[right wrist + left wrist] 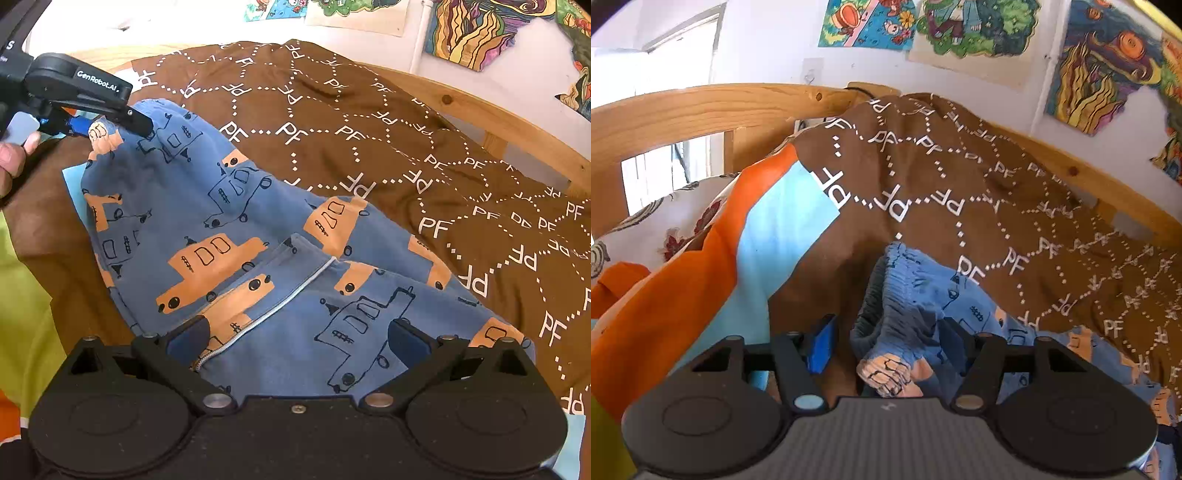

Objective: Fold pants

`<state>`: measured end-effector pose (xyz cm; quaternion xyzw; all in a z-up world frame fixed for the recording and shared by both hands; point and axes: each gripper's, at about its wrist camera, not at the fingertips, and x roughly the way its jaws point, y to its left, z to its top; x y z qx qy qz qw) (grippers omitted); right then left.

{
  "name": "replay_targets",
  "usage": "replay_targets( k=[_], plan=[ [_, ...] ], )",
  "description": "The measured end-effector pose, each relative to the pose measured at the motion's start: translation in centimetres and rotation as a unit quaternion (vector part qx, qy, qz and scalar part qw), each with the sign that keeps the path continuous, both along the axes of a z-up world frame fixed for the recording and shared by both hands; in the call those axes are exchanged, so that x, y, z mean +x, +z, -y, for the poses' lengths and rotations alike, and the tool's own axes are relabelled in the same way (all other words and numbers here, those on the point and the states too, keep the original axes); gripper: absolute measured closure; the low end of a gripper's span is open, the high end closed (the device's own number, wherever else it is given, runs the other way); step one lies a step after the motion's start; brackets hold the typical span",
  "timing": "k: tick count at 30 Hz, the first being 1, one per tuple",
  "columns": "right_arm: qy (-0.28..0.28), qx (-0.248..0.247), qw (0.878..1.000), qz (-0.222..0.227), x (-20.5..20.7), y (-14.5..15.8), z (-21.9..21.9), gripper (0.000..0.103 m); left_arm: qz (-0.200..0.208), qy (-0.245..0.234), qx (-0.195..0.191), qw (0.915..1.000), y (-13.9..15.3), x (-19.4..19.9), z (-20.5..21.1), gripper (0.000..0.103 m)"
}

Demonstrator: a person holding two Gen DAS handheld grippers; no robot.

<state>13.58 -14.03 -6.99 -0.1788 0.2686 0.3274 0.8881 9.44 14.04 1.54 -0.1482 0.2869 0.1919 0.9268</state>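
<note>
Claws first: left claw (886, 343) spread around bunched waistband of pants (258, 240), right claw (299, 339) spread over a leg near the grey seam (273, 310). Brown PF blanket (424, 155) draped across the bed, up to its wooden rail (701, 107). Blue pants with orange vehicle print lying on blanket, toward near edge. Orange-and-pale-blue cloth (746, 236) at left side. Drawings (1100, 66) on wall.

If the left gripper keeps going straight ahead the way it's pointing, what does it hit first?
Probably the pants: their bunched waistband sits right between the open fingers of the left gripper. Beyond rises the brown blanket, though depth is hard to judge.
</note>
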Motion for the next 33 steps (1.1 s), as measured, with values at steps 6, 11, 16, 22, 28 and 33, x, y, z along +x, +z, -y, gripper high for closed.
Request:
replay_targets(
  k=[6, 11, 16, 22, 28, 33],
  plan=[
    [0.0, -0.001, 1.0, 0.0, 0.0, -0.1, -0.1, 0.001, -0.038, 0.009, 0.032, 0.9987, 0.1, 1.0, 1.5, 0.05],
    [0.0, 0.0, 1.0, -0.002, 0.1, -0.1, 0.0, 0.001, -0.051, 0.009, 0.043, 0.9977, 0.3, 1.2, 2.0, 0.072],
    [0.0, -0.001, 1.0, 0.0, 0.0, 0.0, 0.0, 0.001, -0.054, 0.01, 0.045, 0.9975, 0.7, 1.3, 2.5, 0.08],
    [0.008, 0.014, 1.0, 0.022, -0.2, 0.9, 0.8, 0.001, -0.039, -0.015, 0.091, 0.995, 2.2, 0.9, 5.5, 0.082],
    [-0.032, 0.014, 0.997, 0.063, 0.6, 3.3, 3.9, 0.001, 0.007, -0.08, 0.1, 0.9917, 5.1, 0.0, 9.0, 0.083],
    [-0.096, 0.031, 0.992, 0.077, 1.2, 6.2, 8.4, 0.001, 0.029, -0.161, 0.1, 0.9814, 6.7, -0.2, 13.1, 0.083]
  ],
)
